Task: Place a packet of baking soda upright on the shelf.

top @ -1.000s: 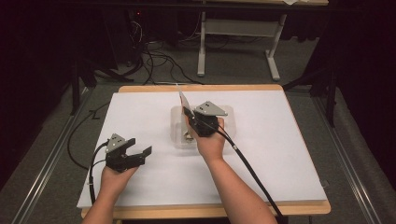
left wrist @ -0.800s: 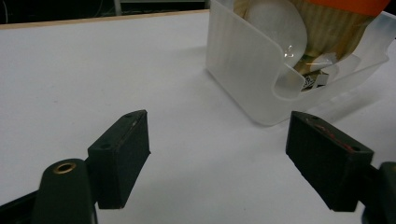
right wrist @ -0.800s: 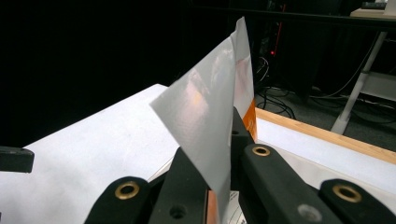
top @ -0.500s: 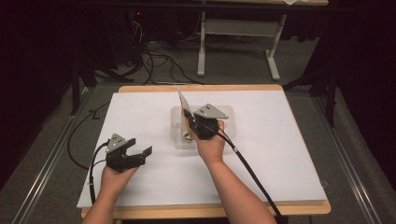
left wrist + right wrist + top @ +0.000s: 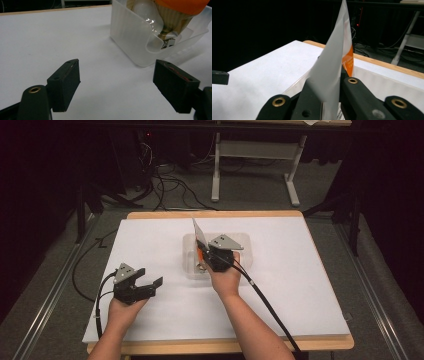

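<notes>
1 card (image 5: 332,67) in R gripper (image 5: 331,100), 1 tub (image 5: 192,270), 1 bulb (image 5: 147,15)

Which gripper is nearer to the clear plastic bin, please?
The right. The right gripper is over the clear plastic bin, shut on a flat packet; the left gripper rests open on the table, apart to its left.

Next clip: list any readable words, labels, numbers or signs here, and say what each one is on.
No text can be read here.
White print on the orange panel of the card held by the right gripper: too blurred.
Black code-like print on packaging inside the translucent bin: too small.
</notes>
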